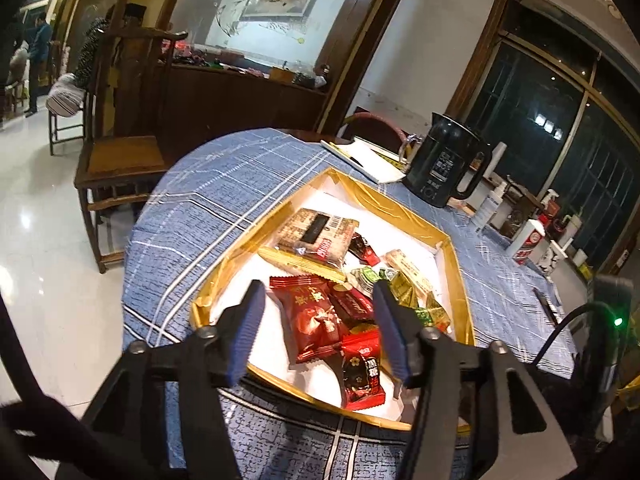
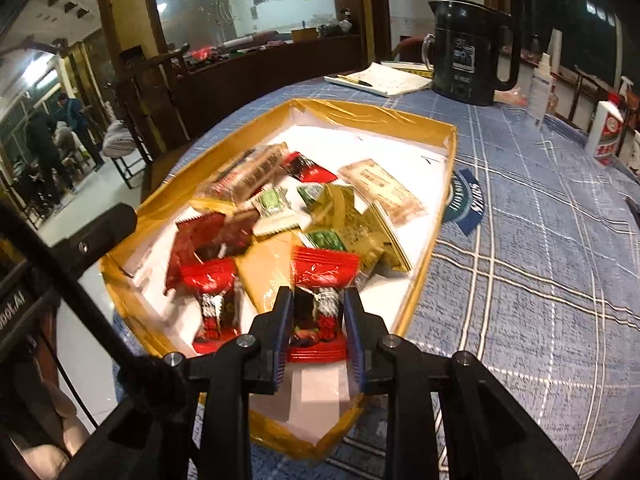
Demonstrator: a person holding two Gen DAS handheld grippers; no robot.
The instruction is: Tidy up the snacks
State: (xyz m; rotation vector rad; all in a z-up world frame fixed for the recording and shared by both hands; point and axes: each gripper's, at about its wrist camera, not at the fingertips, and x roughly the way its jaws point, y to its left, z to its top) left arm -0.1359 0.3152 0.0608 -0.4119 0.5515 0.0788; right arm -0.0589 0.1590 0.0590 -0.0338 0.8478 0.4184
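Observation:
A shallow white box with gold-taped walls [image 1: 362, 191] [image 2: 372, 114] sits on the blue checked tablecloth and holds several wrapped snacks. My left gripper [image 1: 320, 300] is open above the box's near end, over a dark red packet [image 1: 314, 316], holding nothing. A red and black candy packet [image 1: 362, 372] lies near the front wall. My right gripper [image 2: 318, 300] is shut on a red and black candy packet [image 2: 320, 304] over the near end of the box. A matching packet [image 2: 212, 296] lies to its left.
A black electric kettle [image 1: 446, 164] [image 2: 470, 52] and a white notepad with a pen [image 1: 366, 158] [image 2: 380, 78] stand beyond the box. Bottles [image 2: 608, 128] line the right side. A blue sachet [image 2: 466, 200] lies by the box's right wall. A wooden chair [image 1: 120, 160] stands left of the table.

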